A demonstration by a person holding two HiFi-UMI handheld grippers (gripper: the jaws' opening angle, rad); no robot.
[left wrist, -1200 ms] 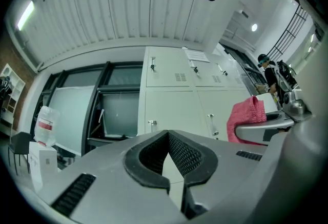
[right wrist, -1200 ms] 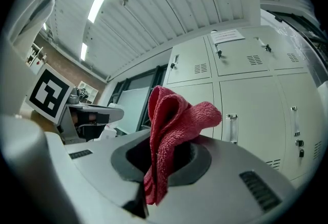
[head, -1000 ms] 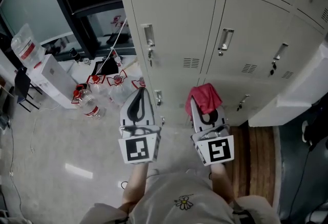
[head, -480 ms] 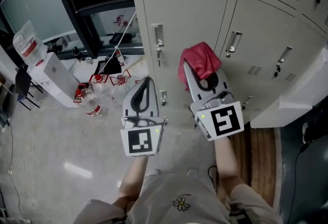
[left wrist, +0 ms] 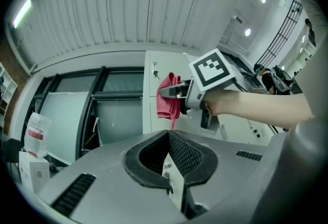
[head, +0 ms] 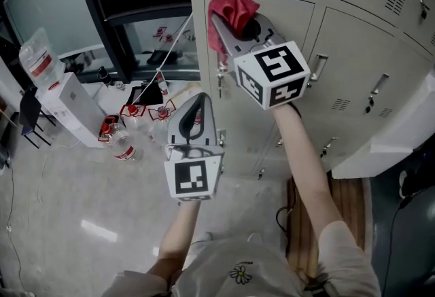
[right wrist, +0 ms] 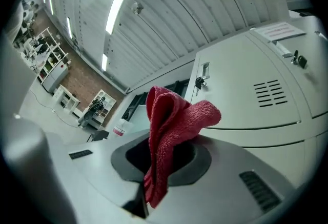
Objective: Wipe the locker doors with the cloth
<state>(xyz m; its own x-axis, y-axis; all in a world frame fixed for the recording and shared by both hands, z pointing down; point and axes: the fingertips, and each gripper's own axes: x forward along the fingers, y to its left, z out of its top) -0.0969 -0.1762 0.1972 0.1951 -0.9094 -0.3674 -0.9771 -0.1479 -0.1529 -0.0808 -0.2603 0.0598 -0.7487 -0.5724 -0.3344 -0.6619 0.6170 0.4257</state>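
We hold the right gripper [head: 219,20] raised high against the bank of grey lockers [head: 353,78], its jaws clamped on a red cloth [head: 232,6]. The cloth bunches out of the jaw tips, and in the right gripper view a folded tail of it hangs down between the pads. It sits at the upper left corner of a locker door [head: 262,132], near the bank's left edge. We cannot tell whether it touches the metal. The arm [head: 306,160] behind the gripper is stretched out.

Our left gripper [head: 196,104] is lower and to the left, well apart from the cloth. Its jaws are closed together with nothing between them, and they point toward the lockers.

Left of the lockers stands a dark-framed glass partition [head: 88,30]. On the floor below it are water bottles [head: 122,147] and a white box [head: 68,104].
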